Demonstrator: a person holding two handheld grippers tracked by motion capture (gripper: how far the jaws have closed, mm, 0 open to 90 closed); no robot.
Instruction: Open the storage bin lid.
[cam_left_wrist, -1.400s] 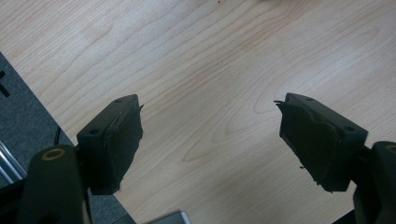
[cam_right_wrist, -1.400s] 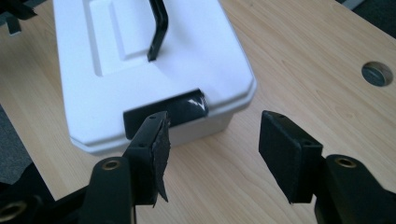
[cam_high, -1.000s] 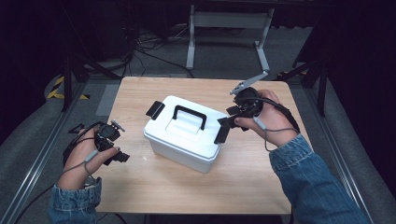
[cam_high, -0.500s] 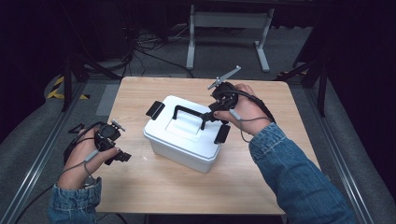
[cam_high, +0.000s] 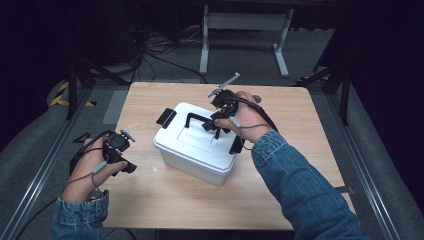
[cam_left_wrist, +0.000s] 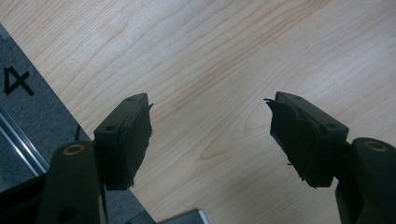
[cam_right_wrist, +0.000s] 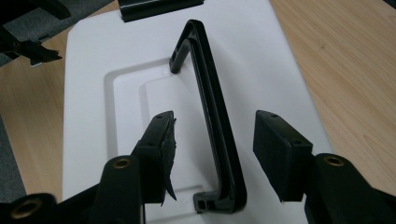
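The work looks to be at its opening stage: the white storage box (cam_high: 197, 145) sits shut on the wooden table (cam_high: 300, 130), its lid on, and the black carry handle (cam_right_wrist: 212, 116) stands upright on top with nothing gripping it yet. What I judge is left is the grasp itself and whatever lift or carry follows.

The right gripper (cam_right_wrist: 212, 140) is over the lid with its jaws spread wide, and the handle bar runs straight up between them, clear of both pads. The bar sits a little nearer the left-hand pad than the right-hand one, and its near foot lies just below the jaw tips. One black latch (cam_right_wrist: 159, 9) shows beyond the far end of the handle, well past the jaws. From above, the right hand (cam_high: 245, 117) reaches across the box from its far side, wrist bent down, denim sleeve trailing over the table's near right part.

The left gripper (cam_left_wrist: 212, 135) rests off to the side with its jaws wide apart and only bare wood between them, the table's edge just outside one jaw. That hand (cam_high: 95, 160) lies low near the table's left rim, well apart from the box.
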